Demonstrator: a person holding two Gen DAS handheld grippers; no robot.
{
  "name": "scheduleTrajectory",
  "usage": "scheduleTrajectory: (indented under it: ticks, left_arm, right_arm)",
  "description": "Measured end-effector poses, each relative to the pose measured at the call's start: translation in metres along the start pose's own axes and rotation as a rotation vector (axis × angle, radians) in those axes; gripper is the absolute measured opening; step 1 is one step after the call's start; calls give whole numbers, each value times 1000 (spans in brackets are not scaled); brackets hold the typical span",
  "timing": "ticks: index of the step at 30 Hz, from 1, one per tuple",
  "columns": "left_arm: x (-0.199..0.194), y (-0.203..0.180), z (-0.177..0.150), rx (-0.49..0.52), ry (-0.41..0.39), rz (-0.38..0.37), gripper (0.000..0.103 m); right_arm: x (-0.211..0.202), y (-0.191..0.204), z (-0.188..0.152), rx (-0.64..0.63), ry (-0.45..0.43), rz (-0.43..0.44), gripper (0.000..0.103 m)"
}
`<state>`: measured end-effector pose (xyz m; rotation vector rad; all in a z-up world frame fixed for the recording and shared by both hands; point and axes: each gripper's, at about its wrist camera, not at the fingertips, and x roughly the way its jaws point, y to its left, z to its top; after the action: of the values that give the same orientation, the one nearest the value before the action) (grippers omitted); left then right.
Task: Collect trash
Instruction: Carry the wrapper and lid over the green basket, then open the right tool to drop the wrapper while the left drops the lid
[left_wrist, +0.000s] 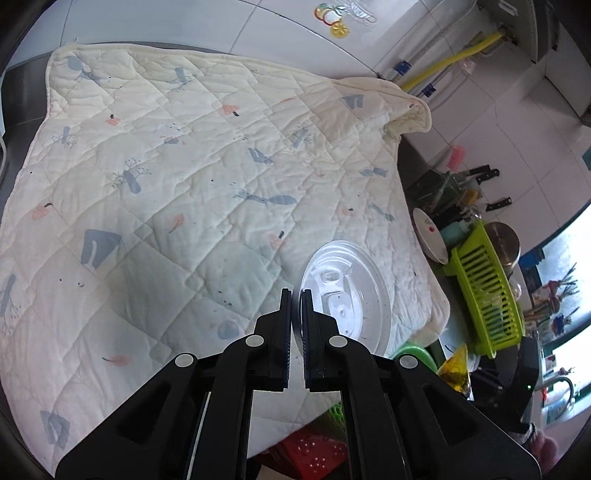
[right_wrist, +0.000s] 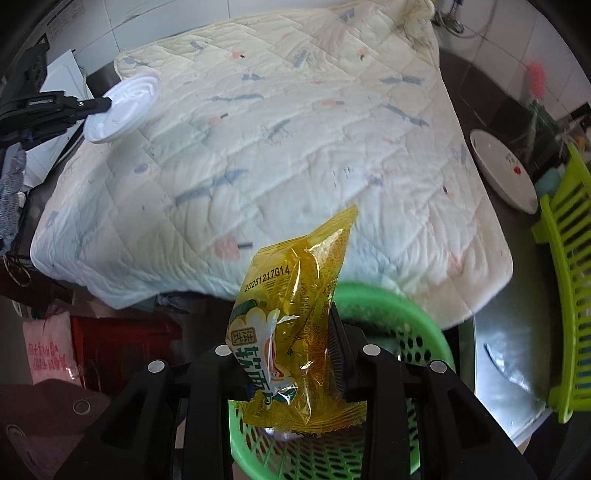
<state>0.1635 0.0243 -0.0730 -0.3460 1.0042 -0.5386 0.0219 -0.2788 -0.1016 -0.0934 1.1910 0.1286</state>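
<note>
Cream quilted cloth, blue-grey and pink prints; clear white plastic lid; yellow wrapper; green basket; lime rack; black grippers.

Yellow snack wrapper, held in the right tool: black stamped code "20251217G14" along its upper left edge. Below that, large green Chinese characters on a white patch, partly crumpled; a small boxed pair reads "法式".

Pink bag, lower left: red Chinese print, upside down, too blurred to read.
</note>
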Motion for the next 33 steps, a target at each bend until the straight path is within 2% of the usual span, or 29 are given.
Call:
scheduleTrajectory:
  ticks: [9,13,18,33]
  left_arm:
    - [-1,-39,-34,69,42,-60,4]
    - [6,-52,-48,89,73,-88,4]
    - [13,-67,-63,118,105,-108,4]
    - [41,-112,-109,220,223,-163,4]
  right_arm:
    - [13,-19,-45,60,92,-40,35]
    - [15,-26,-53,85,103,-56,43]
    - [8,-32,-58,105,86,-72,51]
    - [-17,-50,-61,160,23,-115,55]
